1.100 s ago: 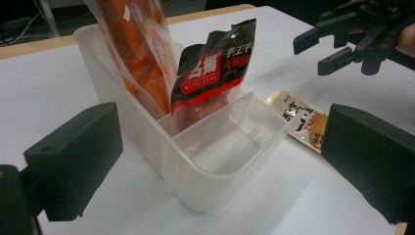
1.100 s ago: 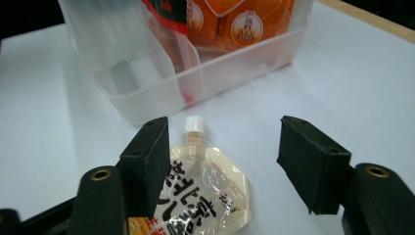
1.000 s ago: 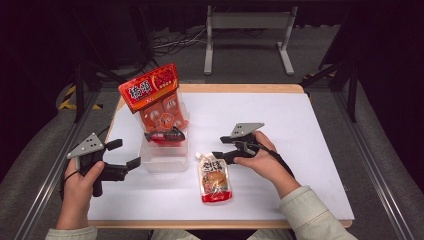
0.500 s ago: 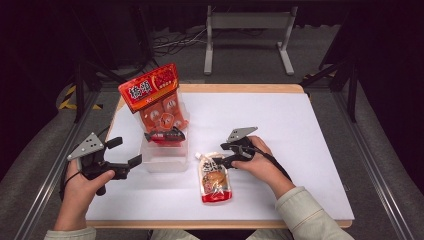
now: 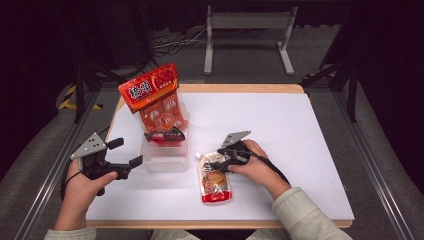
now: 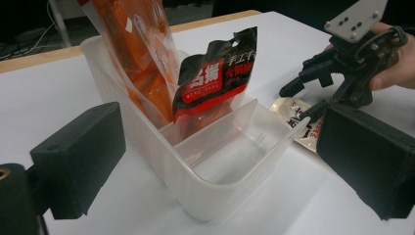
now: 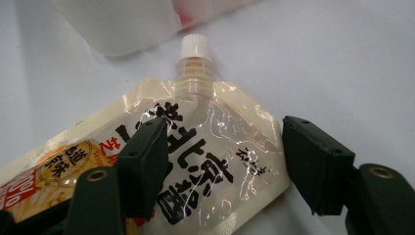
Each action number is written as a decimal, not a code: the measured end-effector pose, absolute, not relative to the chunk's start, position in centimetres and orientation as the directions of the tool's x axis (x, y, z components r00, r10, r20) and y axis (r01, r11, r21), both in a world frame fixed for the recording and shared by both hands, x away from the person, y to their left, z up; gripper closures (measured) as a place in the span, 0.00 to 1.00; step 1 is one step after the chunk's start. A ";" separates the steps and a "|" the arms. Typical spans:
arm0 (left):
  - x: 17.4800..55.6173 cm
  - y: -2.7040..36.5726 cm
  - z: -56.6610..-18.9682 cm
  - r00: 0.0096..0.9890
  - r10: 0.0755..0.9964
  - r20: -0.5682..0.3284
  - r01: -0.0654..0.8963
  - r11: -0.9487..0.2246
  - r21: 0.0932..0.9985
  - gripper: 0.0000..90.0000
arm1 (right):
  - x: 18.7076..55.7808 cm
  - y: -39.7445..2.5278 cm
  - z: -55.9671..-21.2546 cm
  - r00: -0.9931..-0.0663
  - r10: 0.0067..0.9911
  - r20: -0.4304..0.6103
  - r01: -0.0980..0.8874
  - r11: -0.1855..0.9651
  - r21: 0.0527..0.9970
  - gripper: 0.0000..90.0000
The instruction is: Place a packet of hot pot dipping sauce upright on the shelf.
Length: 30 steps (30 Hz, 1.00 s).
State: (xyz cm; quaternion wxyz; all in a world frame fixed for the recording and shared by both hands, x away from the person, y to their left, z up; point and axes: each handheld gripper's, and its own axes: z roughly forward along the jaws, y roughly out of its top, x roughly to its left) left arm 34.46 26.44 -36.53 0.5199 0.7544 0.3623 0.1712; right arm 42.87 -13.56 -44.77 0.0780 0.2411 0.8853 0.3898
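High view: one spouted pouch was seen flat on the table, straddled by the right gripper, jaws wide, nothing clamped. Two bags were counted in one plastic bin; left gripper gaped empty.

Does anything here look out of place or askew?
Mostly tidy. The spouted pouch lies flat on the table outside the bin, while two other bags stand inside. The big orange bag leans and sticks far above the rim. No spill or damage shows.

Left tongs low at desk's left side, jaws apart — right tongs angled down, jaws spread wide, nothing gripped.
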 end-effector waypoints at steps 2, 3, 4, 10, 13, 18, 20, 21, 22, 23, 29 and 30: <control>34.4 26.5 -36.5 0.674 0.729 -0.120 0.370 -0.193 0.909 0.05 | 42.7 -13.4 -44.8 -0.869 0.494 0.040 0.363 0.580 0.729 0.39; 34.4 26.6 -36.5 0.674 0.729 -0.119 0.369 -0.192 0.909 0.05 | 42.7 -13.4 -44.9 -0.867 0.497 0.038 0.363 0.577 0.731 0.39; 34.4 26.6 -36.5 0.674 0.729 -0.118 0.369 -0.194 0.909 0.05 | 42.6 -13.5 -44.9 -0.866 0.499 0.037 0.362 0.574 0.735 0.40; 34.4 26.5 -36.5 0.669 0.734 -0.114 0.370 -0.196 0.908 0.05 | 42.2 -13.4 -45.1 -0.850 0.527 0.006 0.352 0.561 0.749 0.47; 34.5 26.7 -36.4 0.662 0.740 -0.118 0.373 -0.189 0.908 0.05 | 41.9 -13.5 -45.1 -0.844 0.537 0.000 0.354 0.557 0.751 0.61; 34.5 26.6 -36.4 0.667 0.736 -0.117 0.369 -0.190 0.910 0.05 | 41.8 -13.4 -45.0 -0.851 0.525 -0.004 0.345 0.564 0.750 0.71; 34.5 26.5 -36.4 0.669 0.734 -0.117 0.372 -0.194 0.908 0.05 | 41.7 -13.4 -45.0 -0.856 0.516 0.000 0.342 0.569 0.748 0.80; 34.5 26.5 -36.4 0.671 0.733 -0.116 0.370 -0.195 0.908 0.05 | 41.7 -13.4 -44.9 -0.860 0.510 0.009 0.346 0.570 0.746 0.86; 34.5 26.5 -36.4 0.672 0.732 -0.115 0.369 -0.196 0.908 0.05 | 41.7 -13.3 -44.9 -0.863 0.505 0.017 0.348 0.569 0.745 0.90; 34.5 26.5 -36.4 0.672 0.732 -0.116 0.369 -0.195 0.908 0.05 | 41.7 -13.3 -44.9 -0.864 0.503 0.024 0.351 0.568 0.744 0.92; 34.4 26.6 -36.4 0.671 0.732 -0.117 0.371 -0.196 0.908 0.05 | 41.7 -13.3 -44.9 -0.867 0.497 0.034 0.354 0.566 0.744 0.95; 34.4 26.6 -36.4 0.671 0.732 -0.118 0.373 -0.196 0.907 0.05 | 41.7 -13.3 -44.9 -0.866 0.498 0.039 0.358 0.565 0.743 0.95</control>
